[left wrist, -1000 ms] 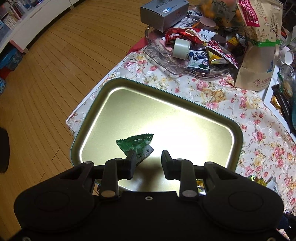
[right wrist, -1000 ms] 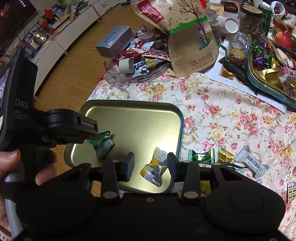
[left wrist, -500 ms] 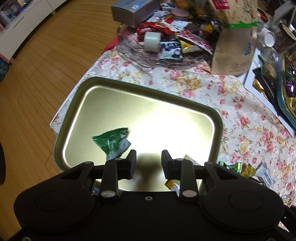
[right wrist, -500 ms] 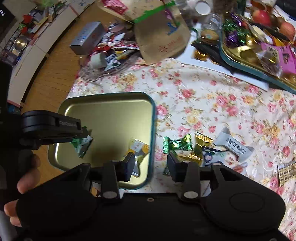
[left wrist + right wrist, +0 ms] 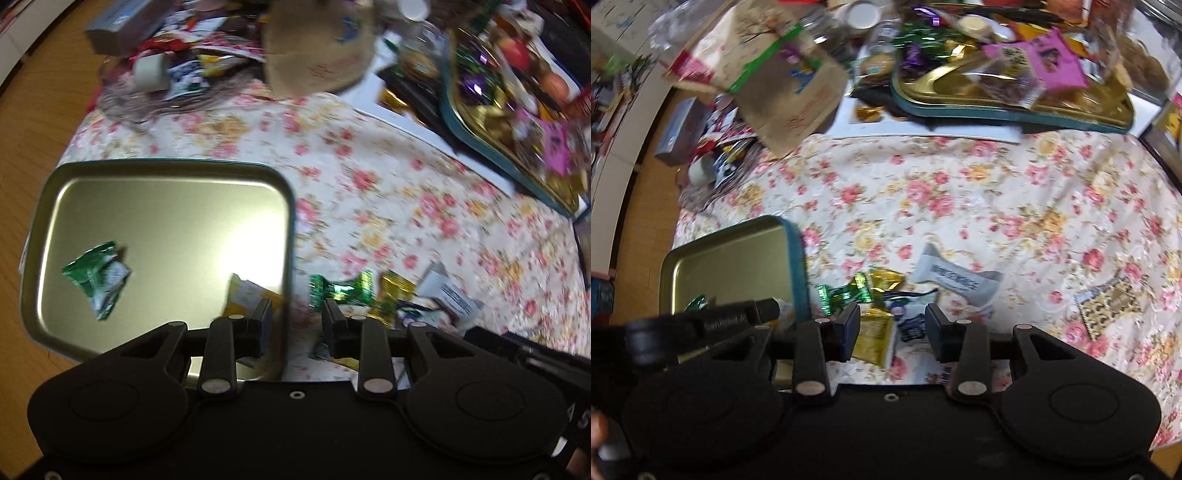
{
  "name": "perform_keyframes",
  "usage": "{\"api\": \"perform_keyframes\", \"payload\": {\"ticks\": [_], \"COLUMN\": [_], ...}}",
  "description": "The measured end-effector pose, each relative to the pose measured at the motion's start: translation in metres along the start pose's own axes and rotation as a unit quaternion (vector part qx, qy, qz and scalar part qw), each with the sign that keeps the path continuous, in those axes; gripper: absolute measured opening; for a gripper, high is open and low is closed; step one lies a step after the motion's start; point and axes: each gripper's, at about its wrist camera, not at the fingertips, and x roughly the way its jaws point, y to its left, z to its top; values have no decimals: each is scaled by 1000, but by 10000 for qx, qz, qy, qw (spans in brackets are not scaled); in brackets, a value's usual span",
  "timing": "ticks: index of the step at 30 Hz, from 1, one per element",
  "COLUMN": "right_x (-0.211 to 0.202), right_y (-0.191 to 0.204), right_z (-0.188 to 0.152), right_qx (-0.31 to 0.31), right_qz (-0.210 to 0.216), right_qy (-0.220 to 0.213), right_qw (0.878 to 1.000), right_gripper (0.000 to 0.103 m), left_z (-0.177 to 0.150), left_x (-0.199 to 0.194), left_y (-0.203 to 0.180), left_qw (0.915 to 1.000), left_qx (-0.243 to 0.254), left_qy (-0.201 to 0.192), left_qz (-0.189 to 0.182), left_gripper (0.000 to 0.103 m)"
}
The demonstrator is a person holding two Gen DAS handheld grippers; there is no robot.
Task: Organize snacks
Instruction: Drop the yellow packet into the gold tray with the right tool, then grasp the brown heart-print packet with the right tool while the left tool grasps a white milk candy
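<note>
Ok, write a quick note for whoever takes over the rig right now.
Left tool: open, empty, above the gold tray's right edge.
Right tool: open, empty, over the loose snack pile on the floral cloth.
Done: green packet and yellow packet lie in the tray.
Left: green twist candy, gold packets, white bar, patterned packet are on the cloth, outside the tray.

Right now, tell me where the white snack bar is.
In the right wrist view, the white snack bar lies on the floral cloth, just right of the gold candy.
</note>
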Motion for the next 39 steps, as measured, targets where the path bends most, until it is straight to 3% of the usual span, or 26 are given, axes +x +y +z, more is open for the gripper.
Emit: {"api": "perform_keyframes", "payload": {"ticks": [8,16,24,30,39], "right_x": [9,12,2,18,23], "right_y": [-48,-112,-174,-190,-209], "right_z": [-8,-9,-5,-10,-9], "right_qx": [471,1146,2543,3067,3641], "right_qz": [-291,-792,-990,-931,-910], "right_qy": [331,350,178,380,28], "right_qw": [9979,9896,9619,9465,9269], "right_gripper": [42,41,41,41,43], "left_z": [-7,-7,-8,-7,-8], "left_x": [12,7,11,14,12], "left_y": [-49,-69,-76,-74,-74], "left_qw": [9974,9963,9960,9963,9961], "left_qx": [518,594,590,529,508], "left_qy": [377,289,358,422,436], "left_qz": [-337,-543,-560,-537,-570], "left_gripper": [39,39,38,38,38]}}
